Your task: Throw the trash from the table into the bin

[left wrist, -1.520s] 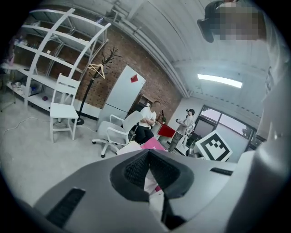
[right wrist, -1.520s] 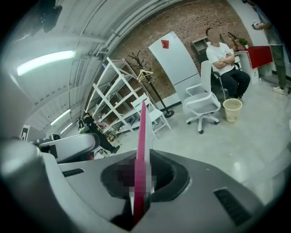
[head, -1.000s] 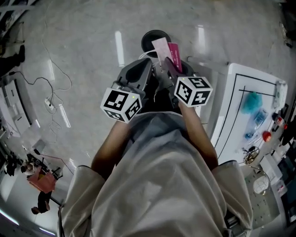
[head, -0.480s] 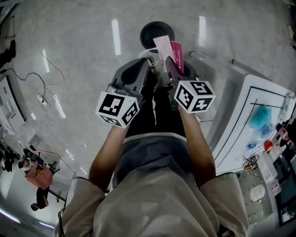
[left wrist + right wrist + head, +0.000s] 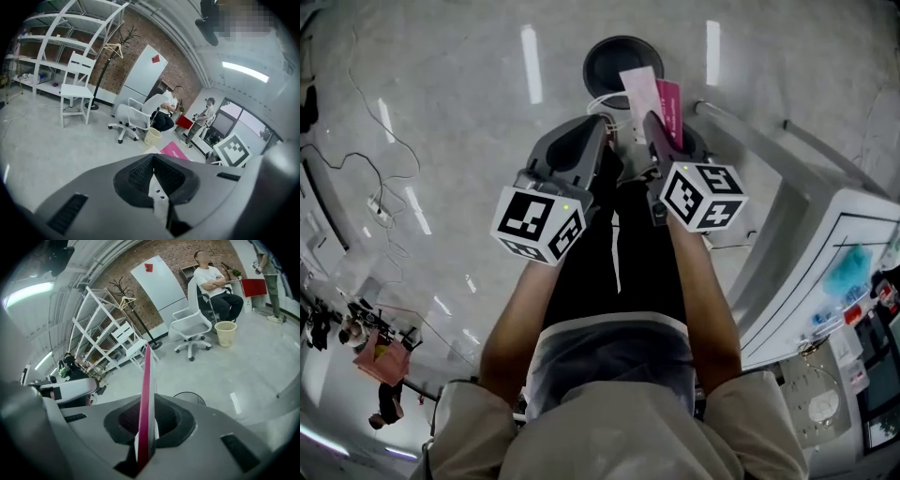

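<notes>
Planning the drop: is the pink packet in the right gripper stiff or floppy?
The pink packet stands straight above the right gripper unsupported, so probably stiff. It looks thin and flat, so likely light; it may flutter past the bin.

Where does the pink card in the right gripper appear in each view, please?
Head view: top centre, pink card sticking out of the right gripper, beside the dark bin.
Left gripper view: pink patch just above the gripper body, centre.
Right gripper view: centre, edge-on and upright between the jaws.
Shared landmark: the dark bin, head and right gripper views only.
</notes>
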Motion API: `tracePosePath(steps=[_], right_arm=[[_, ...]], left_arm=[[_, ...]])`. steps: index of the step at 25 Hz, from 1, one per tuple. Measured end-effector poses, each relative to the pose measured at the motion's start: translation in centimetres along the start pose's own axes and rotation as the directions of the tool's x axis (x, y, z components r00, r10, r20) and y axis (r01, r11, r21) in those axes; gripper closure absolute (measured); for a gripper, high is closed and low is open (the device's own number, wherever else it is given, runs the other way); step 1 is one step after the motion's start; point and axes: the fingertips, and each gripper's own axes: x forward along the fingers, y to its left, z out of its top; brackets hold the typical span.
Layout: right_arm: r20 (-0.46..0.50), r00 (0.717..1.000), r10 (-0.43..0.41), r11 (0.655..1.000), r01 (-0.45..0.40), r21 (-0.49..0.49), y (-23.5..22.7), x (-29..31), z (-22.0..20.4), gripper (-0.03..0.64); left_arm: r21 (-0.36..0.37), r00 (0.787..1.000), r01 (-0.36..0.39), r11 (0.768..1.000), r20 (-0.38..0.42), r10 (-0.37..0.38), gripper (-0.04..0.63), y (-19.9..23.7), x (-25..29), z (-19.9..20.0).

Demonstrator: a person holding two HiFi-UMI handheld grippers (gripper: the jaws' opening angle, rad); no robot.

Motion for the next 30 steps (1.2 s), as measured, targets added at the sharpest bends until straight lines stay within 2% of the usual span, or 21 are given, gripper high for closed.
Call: tracePosePath(steps=[8, 16, 24, 30], right_arm=[[-0.033, 0.999, -0.001, 1.000, 0.001, 0.007, -2.1, 4.8, -3.0, 0.572], [-0.063, 0.998, -0.014, 0.999, 0.015, 0.028, -6.0, 7.7, -6.0, 0.572], [-0.059, 0.998, -0.028, 0.999, 0.031, 0.044, -8.8, 10.3, -8.2, 0.572], [-0.093, 0.994, -0.065, 0.996, 0.070, 0.058, -10.5, 14.2, -9.0, 0.572]], left_arm=[[-0.011, 0.998, 0.028, 1.000, -0.049, -0.028, 0.591, 2.3, 4.2, -4.5], [-0.059, 0.998, -0.035, 0.998, -0.062, 0.032, 0.591, 5.6, 7.4, -8.7], [-0.069, 0.997, -0.050, 0.996, -0.069, 0.045, 0.590, 7.8, 9.6, -11.5], [-0.073, 0.996, -0.043, 0.996, -0.085, 0.037, 0.591, 10.4, 11.8, -11.9]])
